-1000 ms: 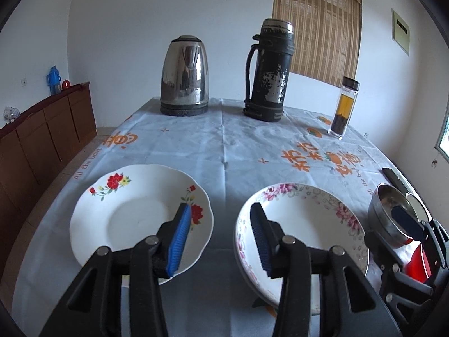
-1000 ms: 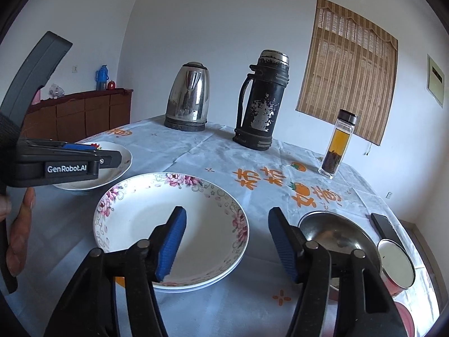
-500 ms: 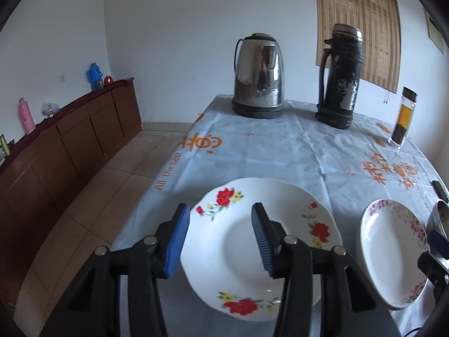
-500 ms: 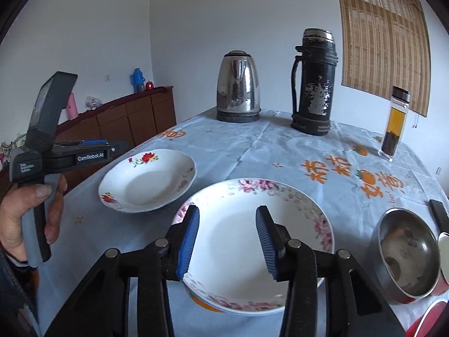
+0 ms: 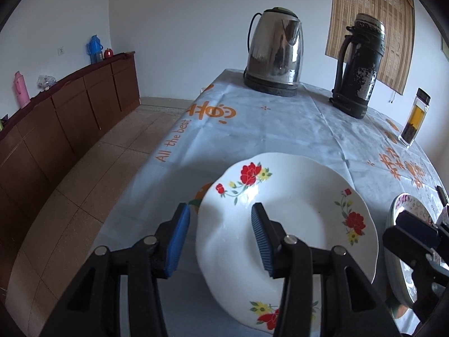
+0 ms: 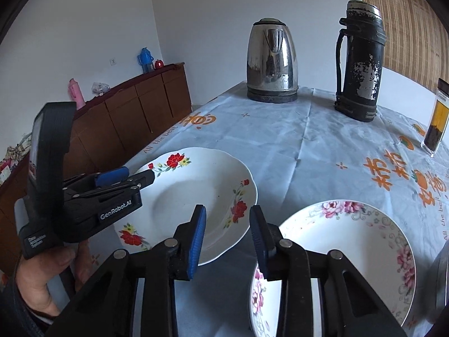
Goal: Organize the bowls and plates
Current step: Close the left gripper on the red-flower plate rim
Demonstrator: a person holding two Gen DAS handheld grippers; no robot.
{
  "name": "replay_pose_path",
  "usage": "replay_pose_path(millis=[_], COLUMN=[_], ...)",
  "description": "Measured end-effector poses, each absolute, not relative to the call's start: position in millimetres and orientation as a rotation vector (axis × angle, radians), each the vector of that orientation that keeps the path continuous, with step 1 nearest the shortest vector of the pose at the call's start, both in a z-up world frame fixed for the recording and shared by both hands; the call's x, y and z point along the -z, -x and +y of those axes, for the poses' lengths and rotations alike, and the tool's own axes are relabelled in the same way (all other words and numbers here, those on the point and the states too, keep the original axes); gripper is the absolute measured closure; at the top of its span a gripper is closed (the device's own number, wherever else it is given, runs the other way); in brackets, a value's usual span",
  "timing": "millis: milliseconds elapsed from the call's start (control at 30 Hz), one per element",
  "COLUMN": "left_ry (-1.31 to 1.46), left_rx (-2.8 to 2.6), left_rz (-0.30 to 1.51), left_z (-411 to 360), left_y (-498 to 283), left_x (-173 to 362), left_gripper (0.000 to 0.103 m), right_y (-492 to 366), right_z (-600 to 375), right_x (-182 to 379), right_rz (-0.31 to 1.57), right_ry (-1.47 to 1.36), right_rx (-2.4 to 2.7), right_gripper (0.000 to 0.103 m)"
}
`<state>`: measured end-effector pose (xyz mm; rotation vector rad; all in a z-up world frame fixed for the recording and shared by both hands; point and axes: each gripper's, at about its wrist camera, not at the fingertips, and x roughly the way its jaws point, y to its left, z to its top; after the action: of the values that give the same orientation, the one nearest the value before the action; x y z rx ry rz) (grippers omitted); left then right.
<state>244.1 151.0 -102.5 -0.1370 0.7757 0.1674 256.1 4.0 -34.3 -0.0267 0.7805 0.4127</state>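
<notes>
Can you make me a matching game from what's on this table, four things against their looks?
Things:
1. kettle
2. flask
3. near-left plate
4. near-right plate

Looks:
A. pink flowers on the rim
B. shiny silver metal
C. red flowers on the rim
D. black, worn in patches

Pairs: 1-B, 2-D, 3-C, 4-A

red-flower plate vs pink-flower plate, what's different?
Pattern: the red-flower plate carries scattered red and yellow sprays; the pink-flower plate has a pink floral band round its rim.
Rim: the red-flower plate's edge is wavy, the pink-flower plate's is round.
Place: the red-flower plate lies nearer the sideboard.
Both are white, upright on the tablecloth.
</notes>
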Motion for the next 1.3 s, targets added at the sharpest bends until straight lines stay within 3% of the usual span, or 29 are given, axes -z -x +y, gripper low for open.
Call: replay_pose_path(millis=[533, 1067, 1300], left_ry=[0.182, 0.259, 0.26], left_rx=[-0.149, -0.156, -0.169], left_rz=[0.862, 0.841, 0.822], left_z=[157, 181, 181], left_y=[-252, -246, -244], left_x=[118, 119, 116], left_gripper=[0.061, 0.077, 0.077], right_y=[-290, -271, -270], right_z=[26, 35, 36], right_x=[66, 66, 67], right_rz=[0.925, 0.868, 0.858], right_ry=[0.168, 0.175, 0.18], right_rx=[-0.316, -0.398, -0.397], right_gripper=[0.069, 0.069, 0.069])
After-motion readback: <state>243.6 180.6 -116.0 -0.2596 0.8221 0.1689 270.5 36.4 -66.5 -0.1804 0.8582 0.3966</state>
